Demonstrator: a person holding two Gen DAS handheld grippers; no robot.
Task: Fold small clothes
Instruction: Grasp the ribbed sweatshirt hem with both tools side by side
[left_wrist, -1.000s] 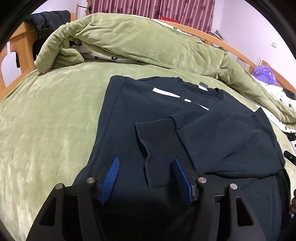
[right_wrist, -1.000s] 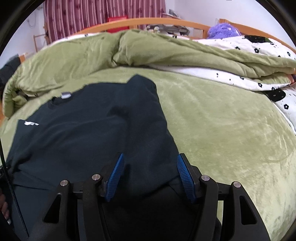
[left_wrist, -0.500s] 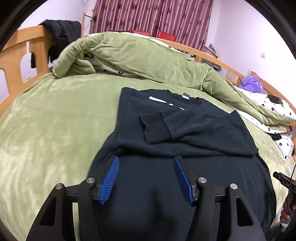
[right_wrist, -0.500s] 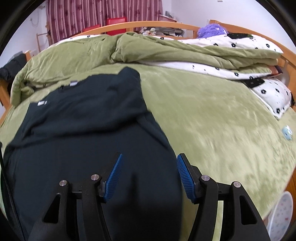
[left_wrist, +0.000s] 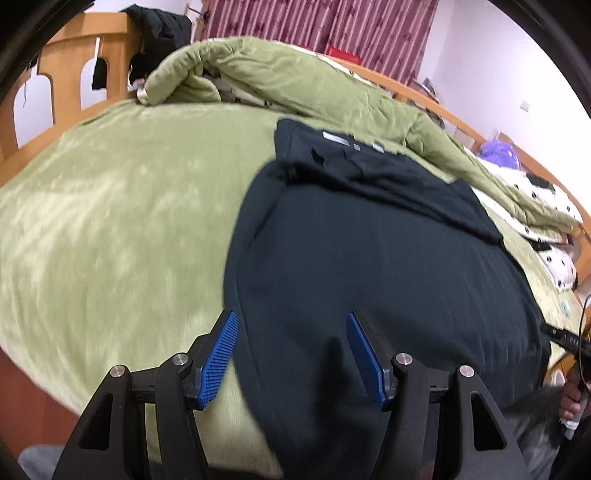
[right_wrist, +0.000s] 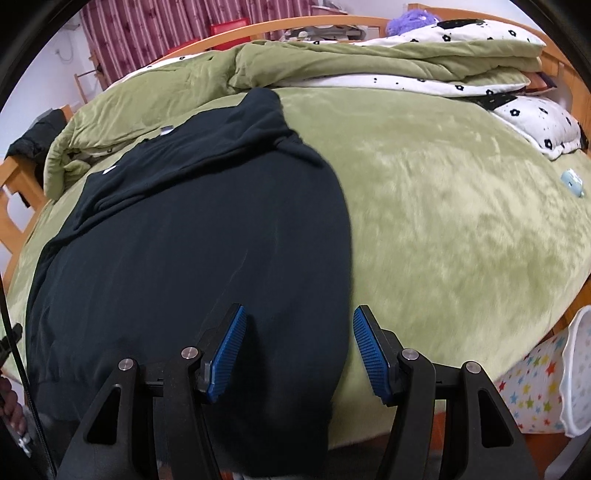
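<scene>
While dark navy sweatshirt (left_wrist: 388, 266) lies flat on green plush bed (left_wrist: 110, 206), sleeves folded across chest, left hand-held gripper (left_wrist: 291, 354) and right hand-held gripper (right_wrist: 299, 350) hover over hem corners, blue pads parted, gripping nothing.

Two wrist fisheyes, angled down, close above one shared sweatshirt (left_wrist: 388, 266) (opposite edges).

Matt dark knit sweatshirt (left_wrist: 388, 266) lies on a plush, fuzzy green blanket (left_wrist: 122, 206); glossy varnished wooden bed frame (left_wrist: 70, 70); ribbed blue pads (left_wrist: 364, 356).
</scene>
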